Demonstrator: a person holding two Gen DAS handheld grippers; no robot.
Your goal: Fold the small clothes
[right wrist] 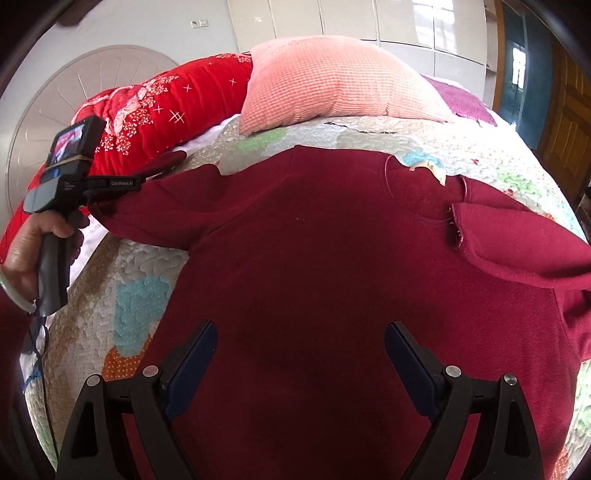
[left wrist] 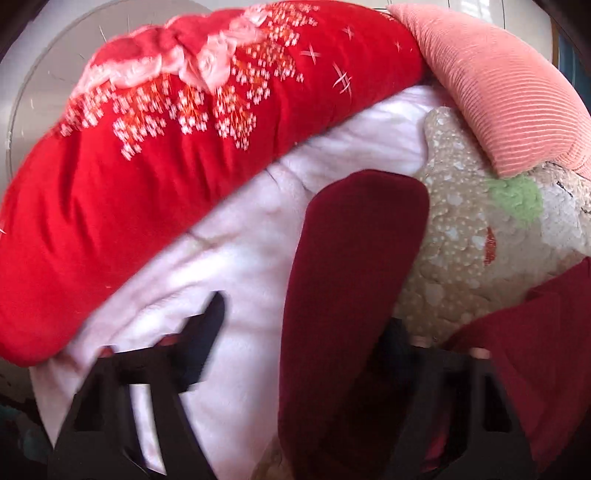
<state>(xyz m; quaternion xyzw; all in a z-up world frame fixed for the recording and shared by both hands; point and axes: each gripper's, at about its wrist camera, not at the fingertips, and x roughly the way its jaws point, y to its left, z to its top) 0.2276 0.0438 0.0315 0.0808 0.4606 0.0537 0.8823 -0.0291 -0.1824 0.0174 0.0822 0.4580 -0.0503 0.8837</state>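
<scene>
Right wrist view shows the dark red top (right wrist: 314, 258) flat on the quilt (right wrist: 122, 295), right gripper (right wrist: 301, 354) spread above its near hem, left gripper (right wrist: 162, 168) apparently pinching the far-left sleeve (right wrist: 155, 205), next to be folded inward.

Close downward wrist views, sweater (right wrist: 314, 258) shared.

Before me lies a bed (right wrist: 110, 295) under a patchwork quilt, a peach pillow (right wrist: 332, 85) at its far end beside a red flowered bolster (right wrist: 155, 110). White cupboards (right wrist: 369, 18) line the far wall; a wooden door (right wrist: 569, 122) stands right, daylit.
</scene>
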